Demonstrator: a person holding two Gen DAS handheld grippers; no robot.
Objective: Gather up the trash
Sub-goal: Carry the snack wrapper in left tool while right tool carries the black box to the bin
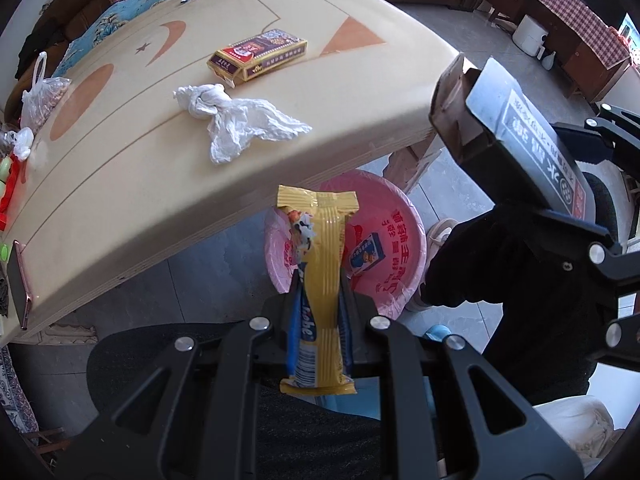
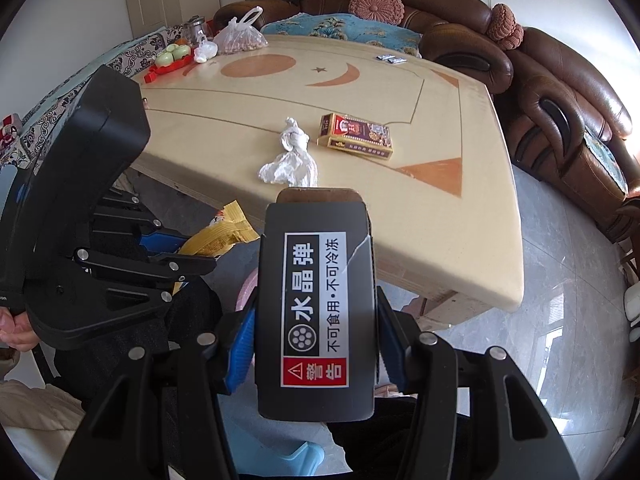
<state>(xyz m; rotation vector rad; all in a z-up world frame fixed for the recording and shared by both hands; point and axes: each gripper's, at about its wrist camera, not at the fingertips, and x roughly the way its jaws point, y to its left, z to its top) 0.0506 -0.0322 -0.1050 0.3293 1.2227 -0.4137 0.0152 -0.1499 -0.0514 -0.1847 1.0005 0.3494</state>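
Note:
My left gripper is shut on a yellow snack wrapper and holds it above a pink basin on the floor beside the table. My right gripper is shut on a black cardboard box with a white label, held near the table's near edge; the box also shows in the left wrist view. A crumpled white tissue and a yellow-and-purple carton lie on the cream table. They also show in the right wrist view, the tissue left of the carton.
A plastic bag of nuts, a red tray with green items and a jar stand at the table's far left. A phone lies at the table edge. A brown sofa runs behind and to the right.

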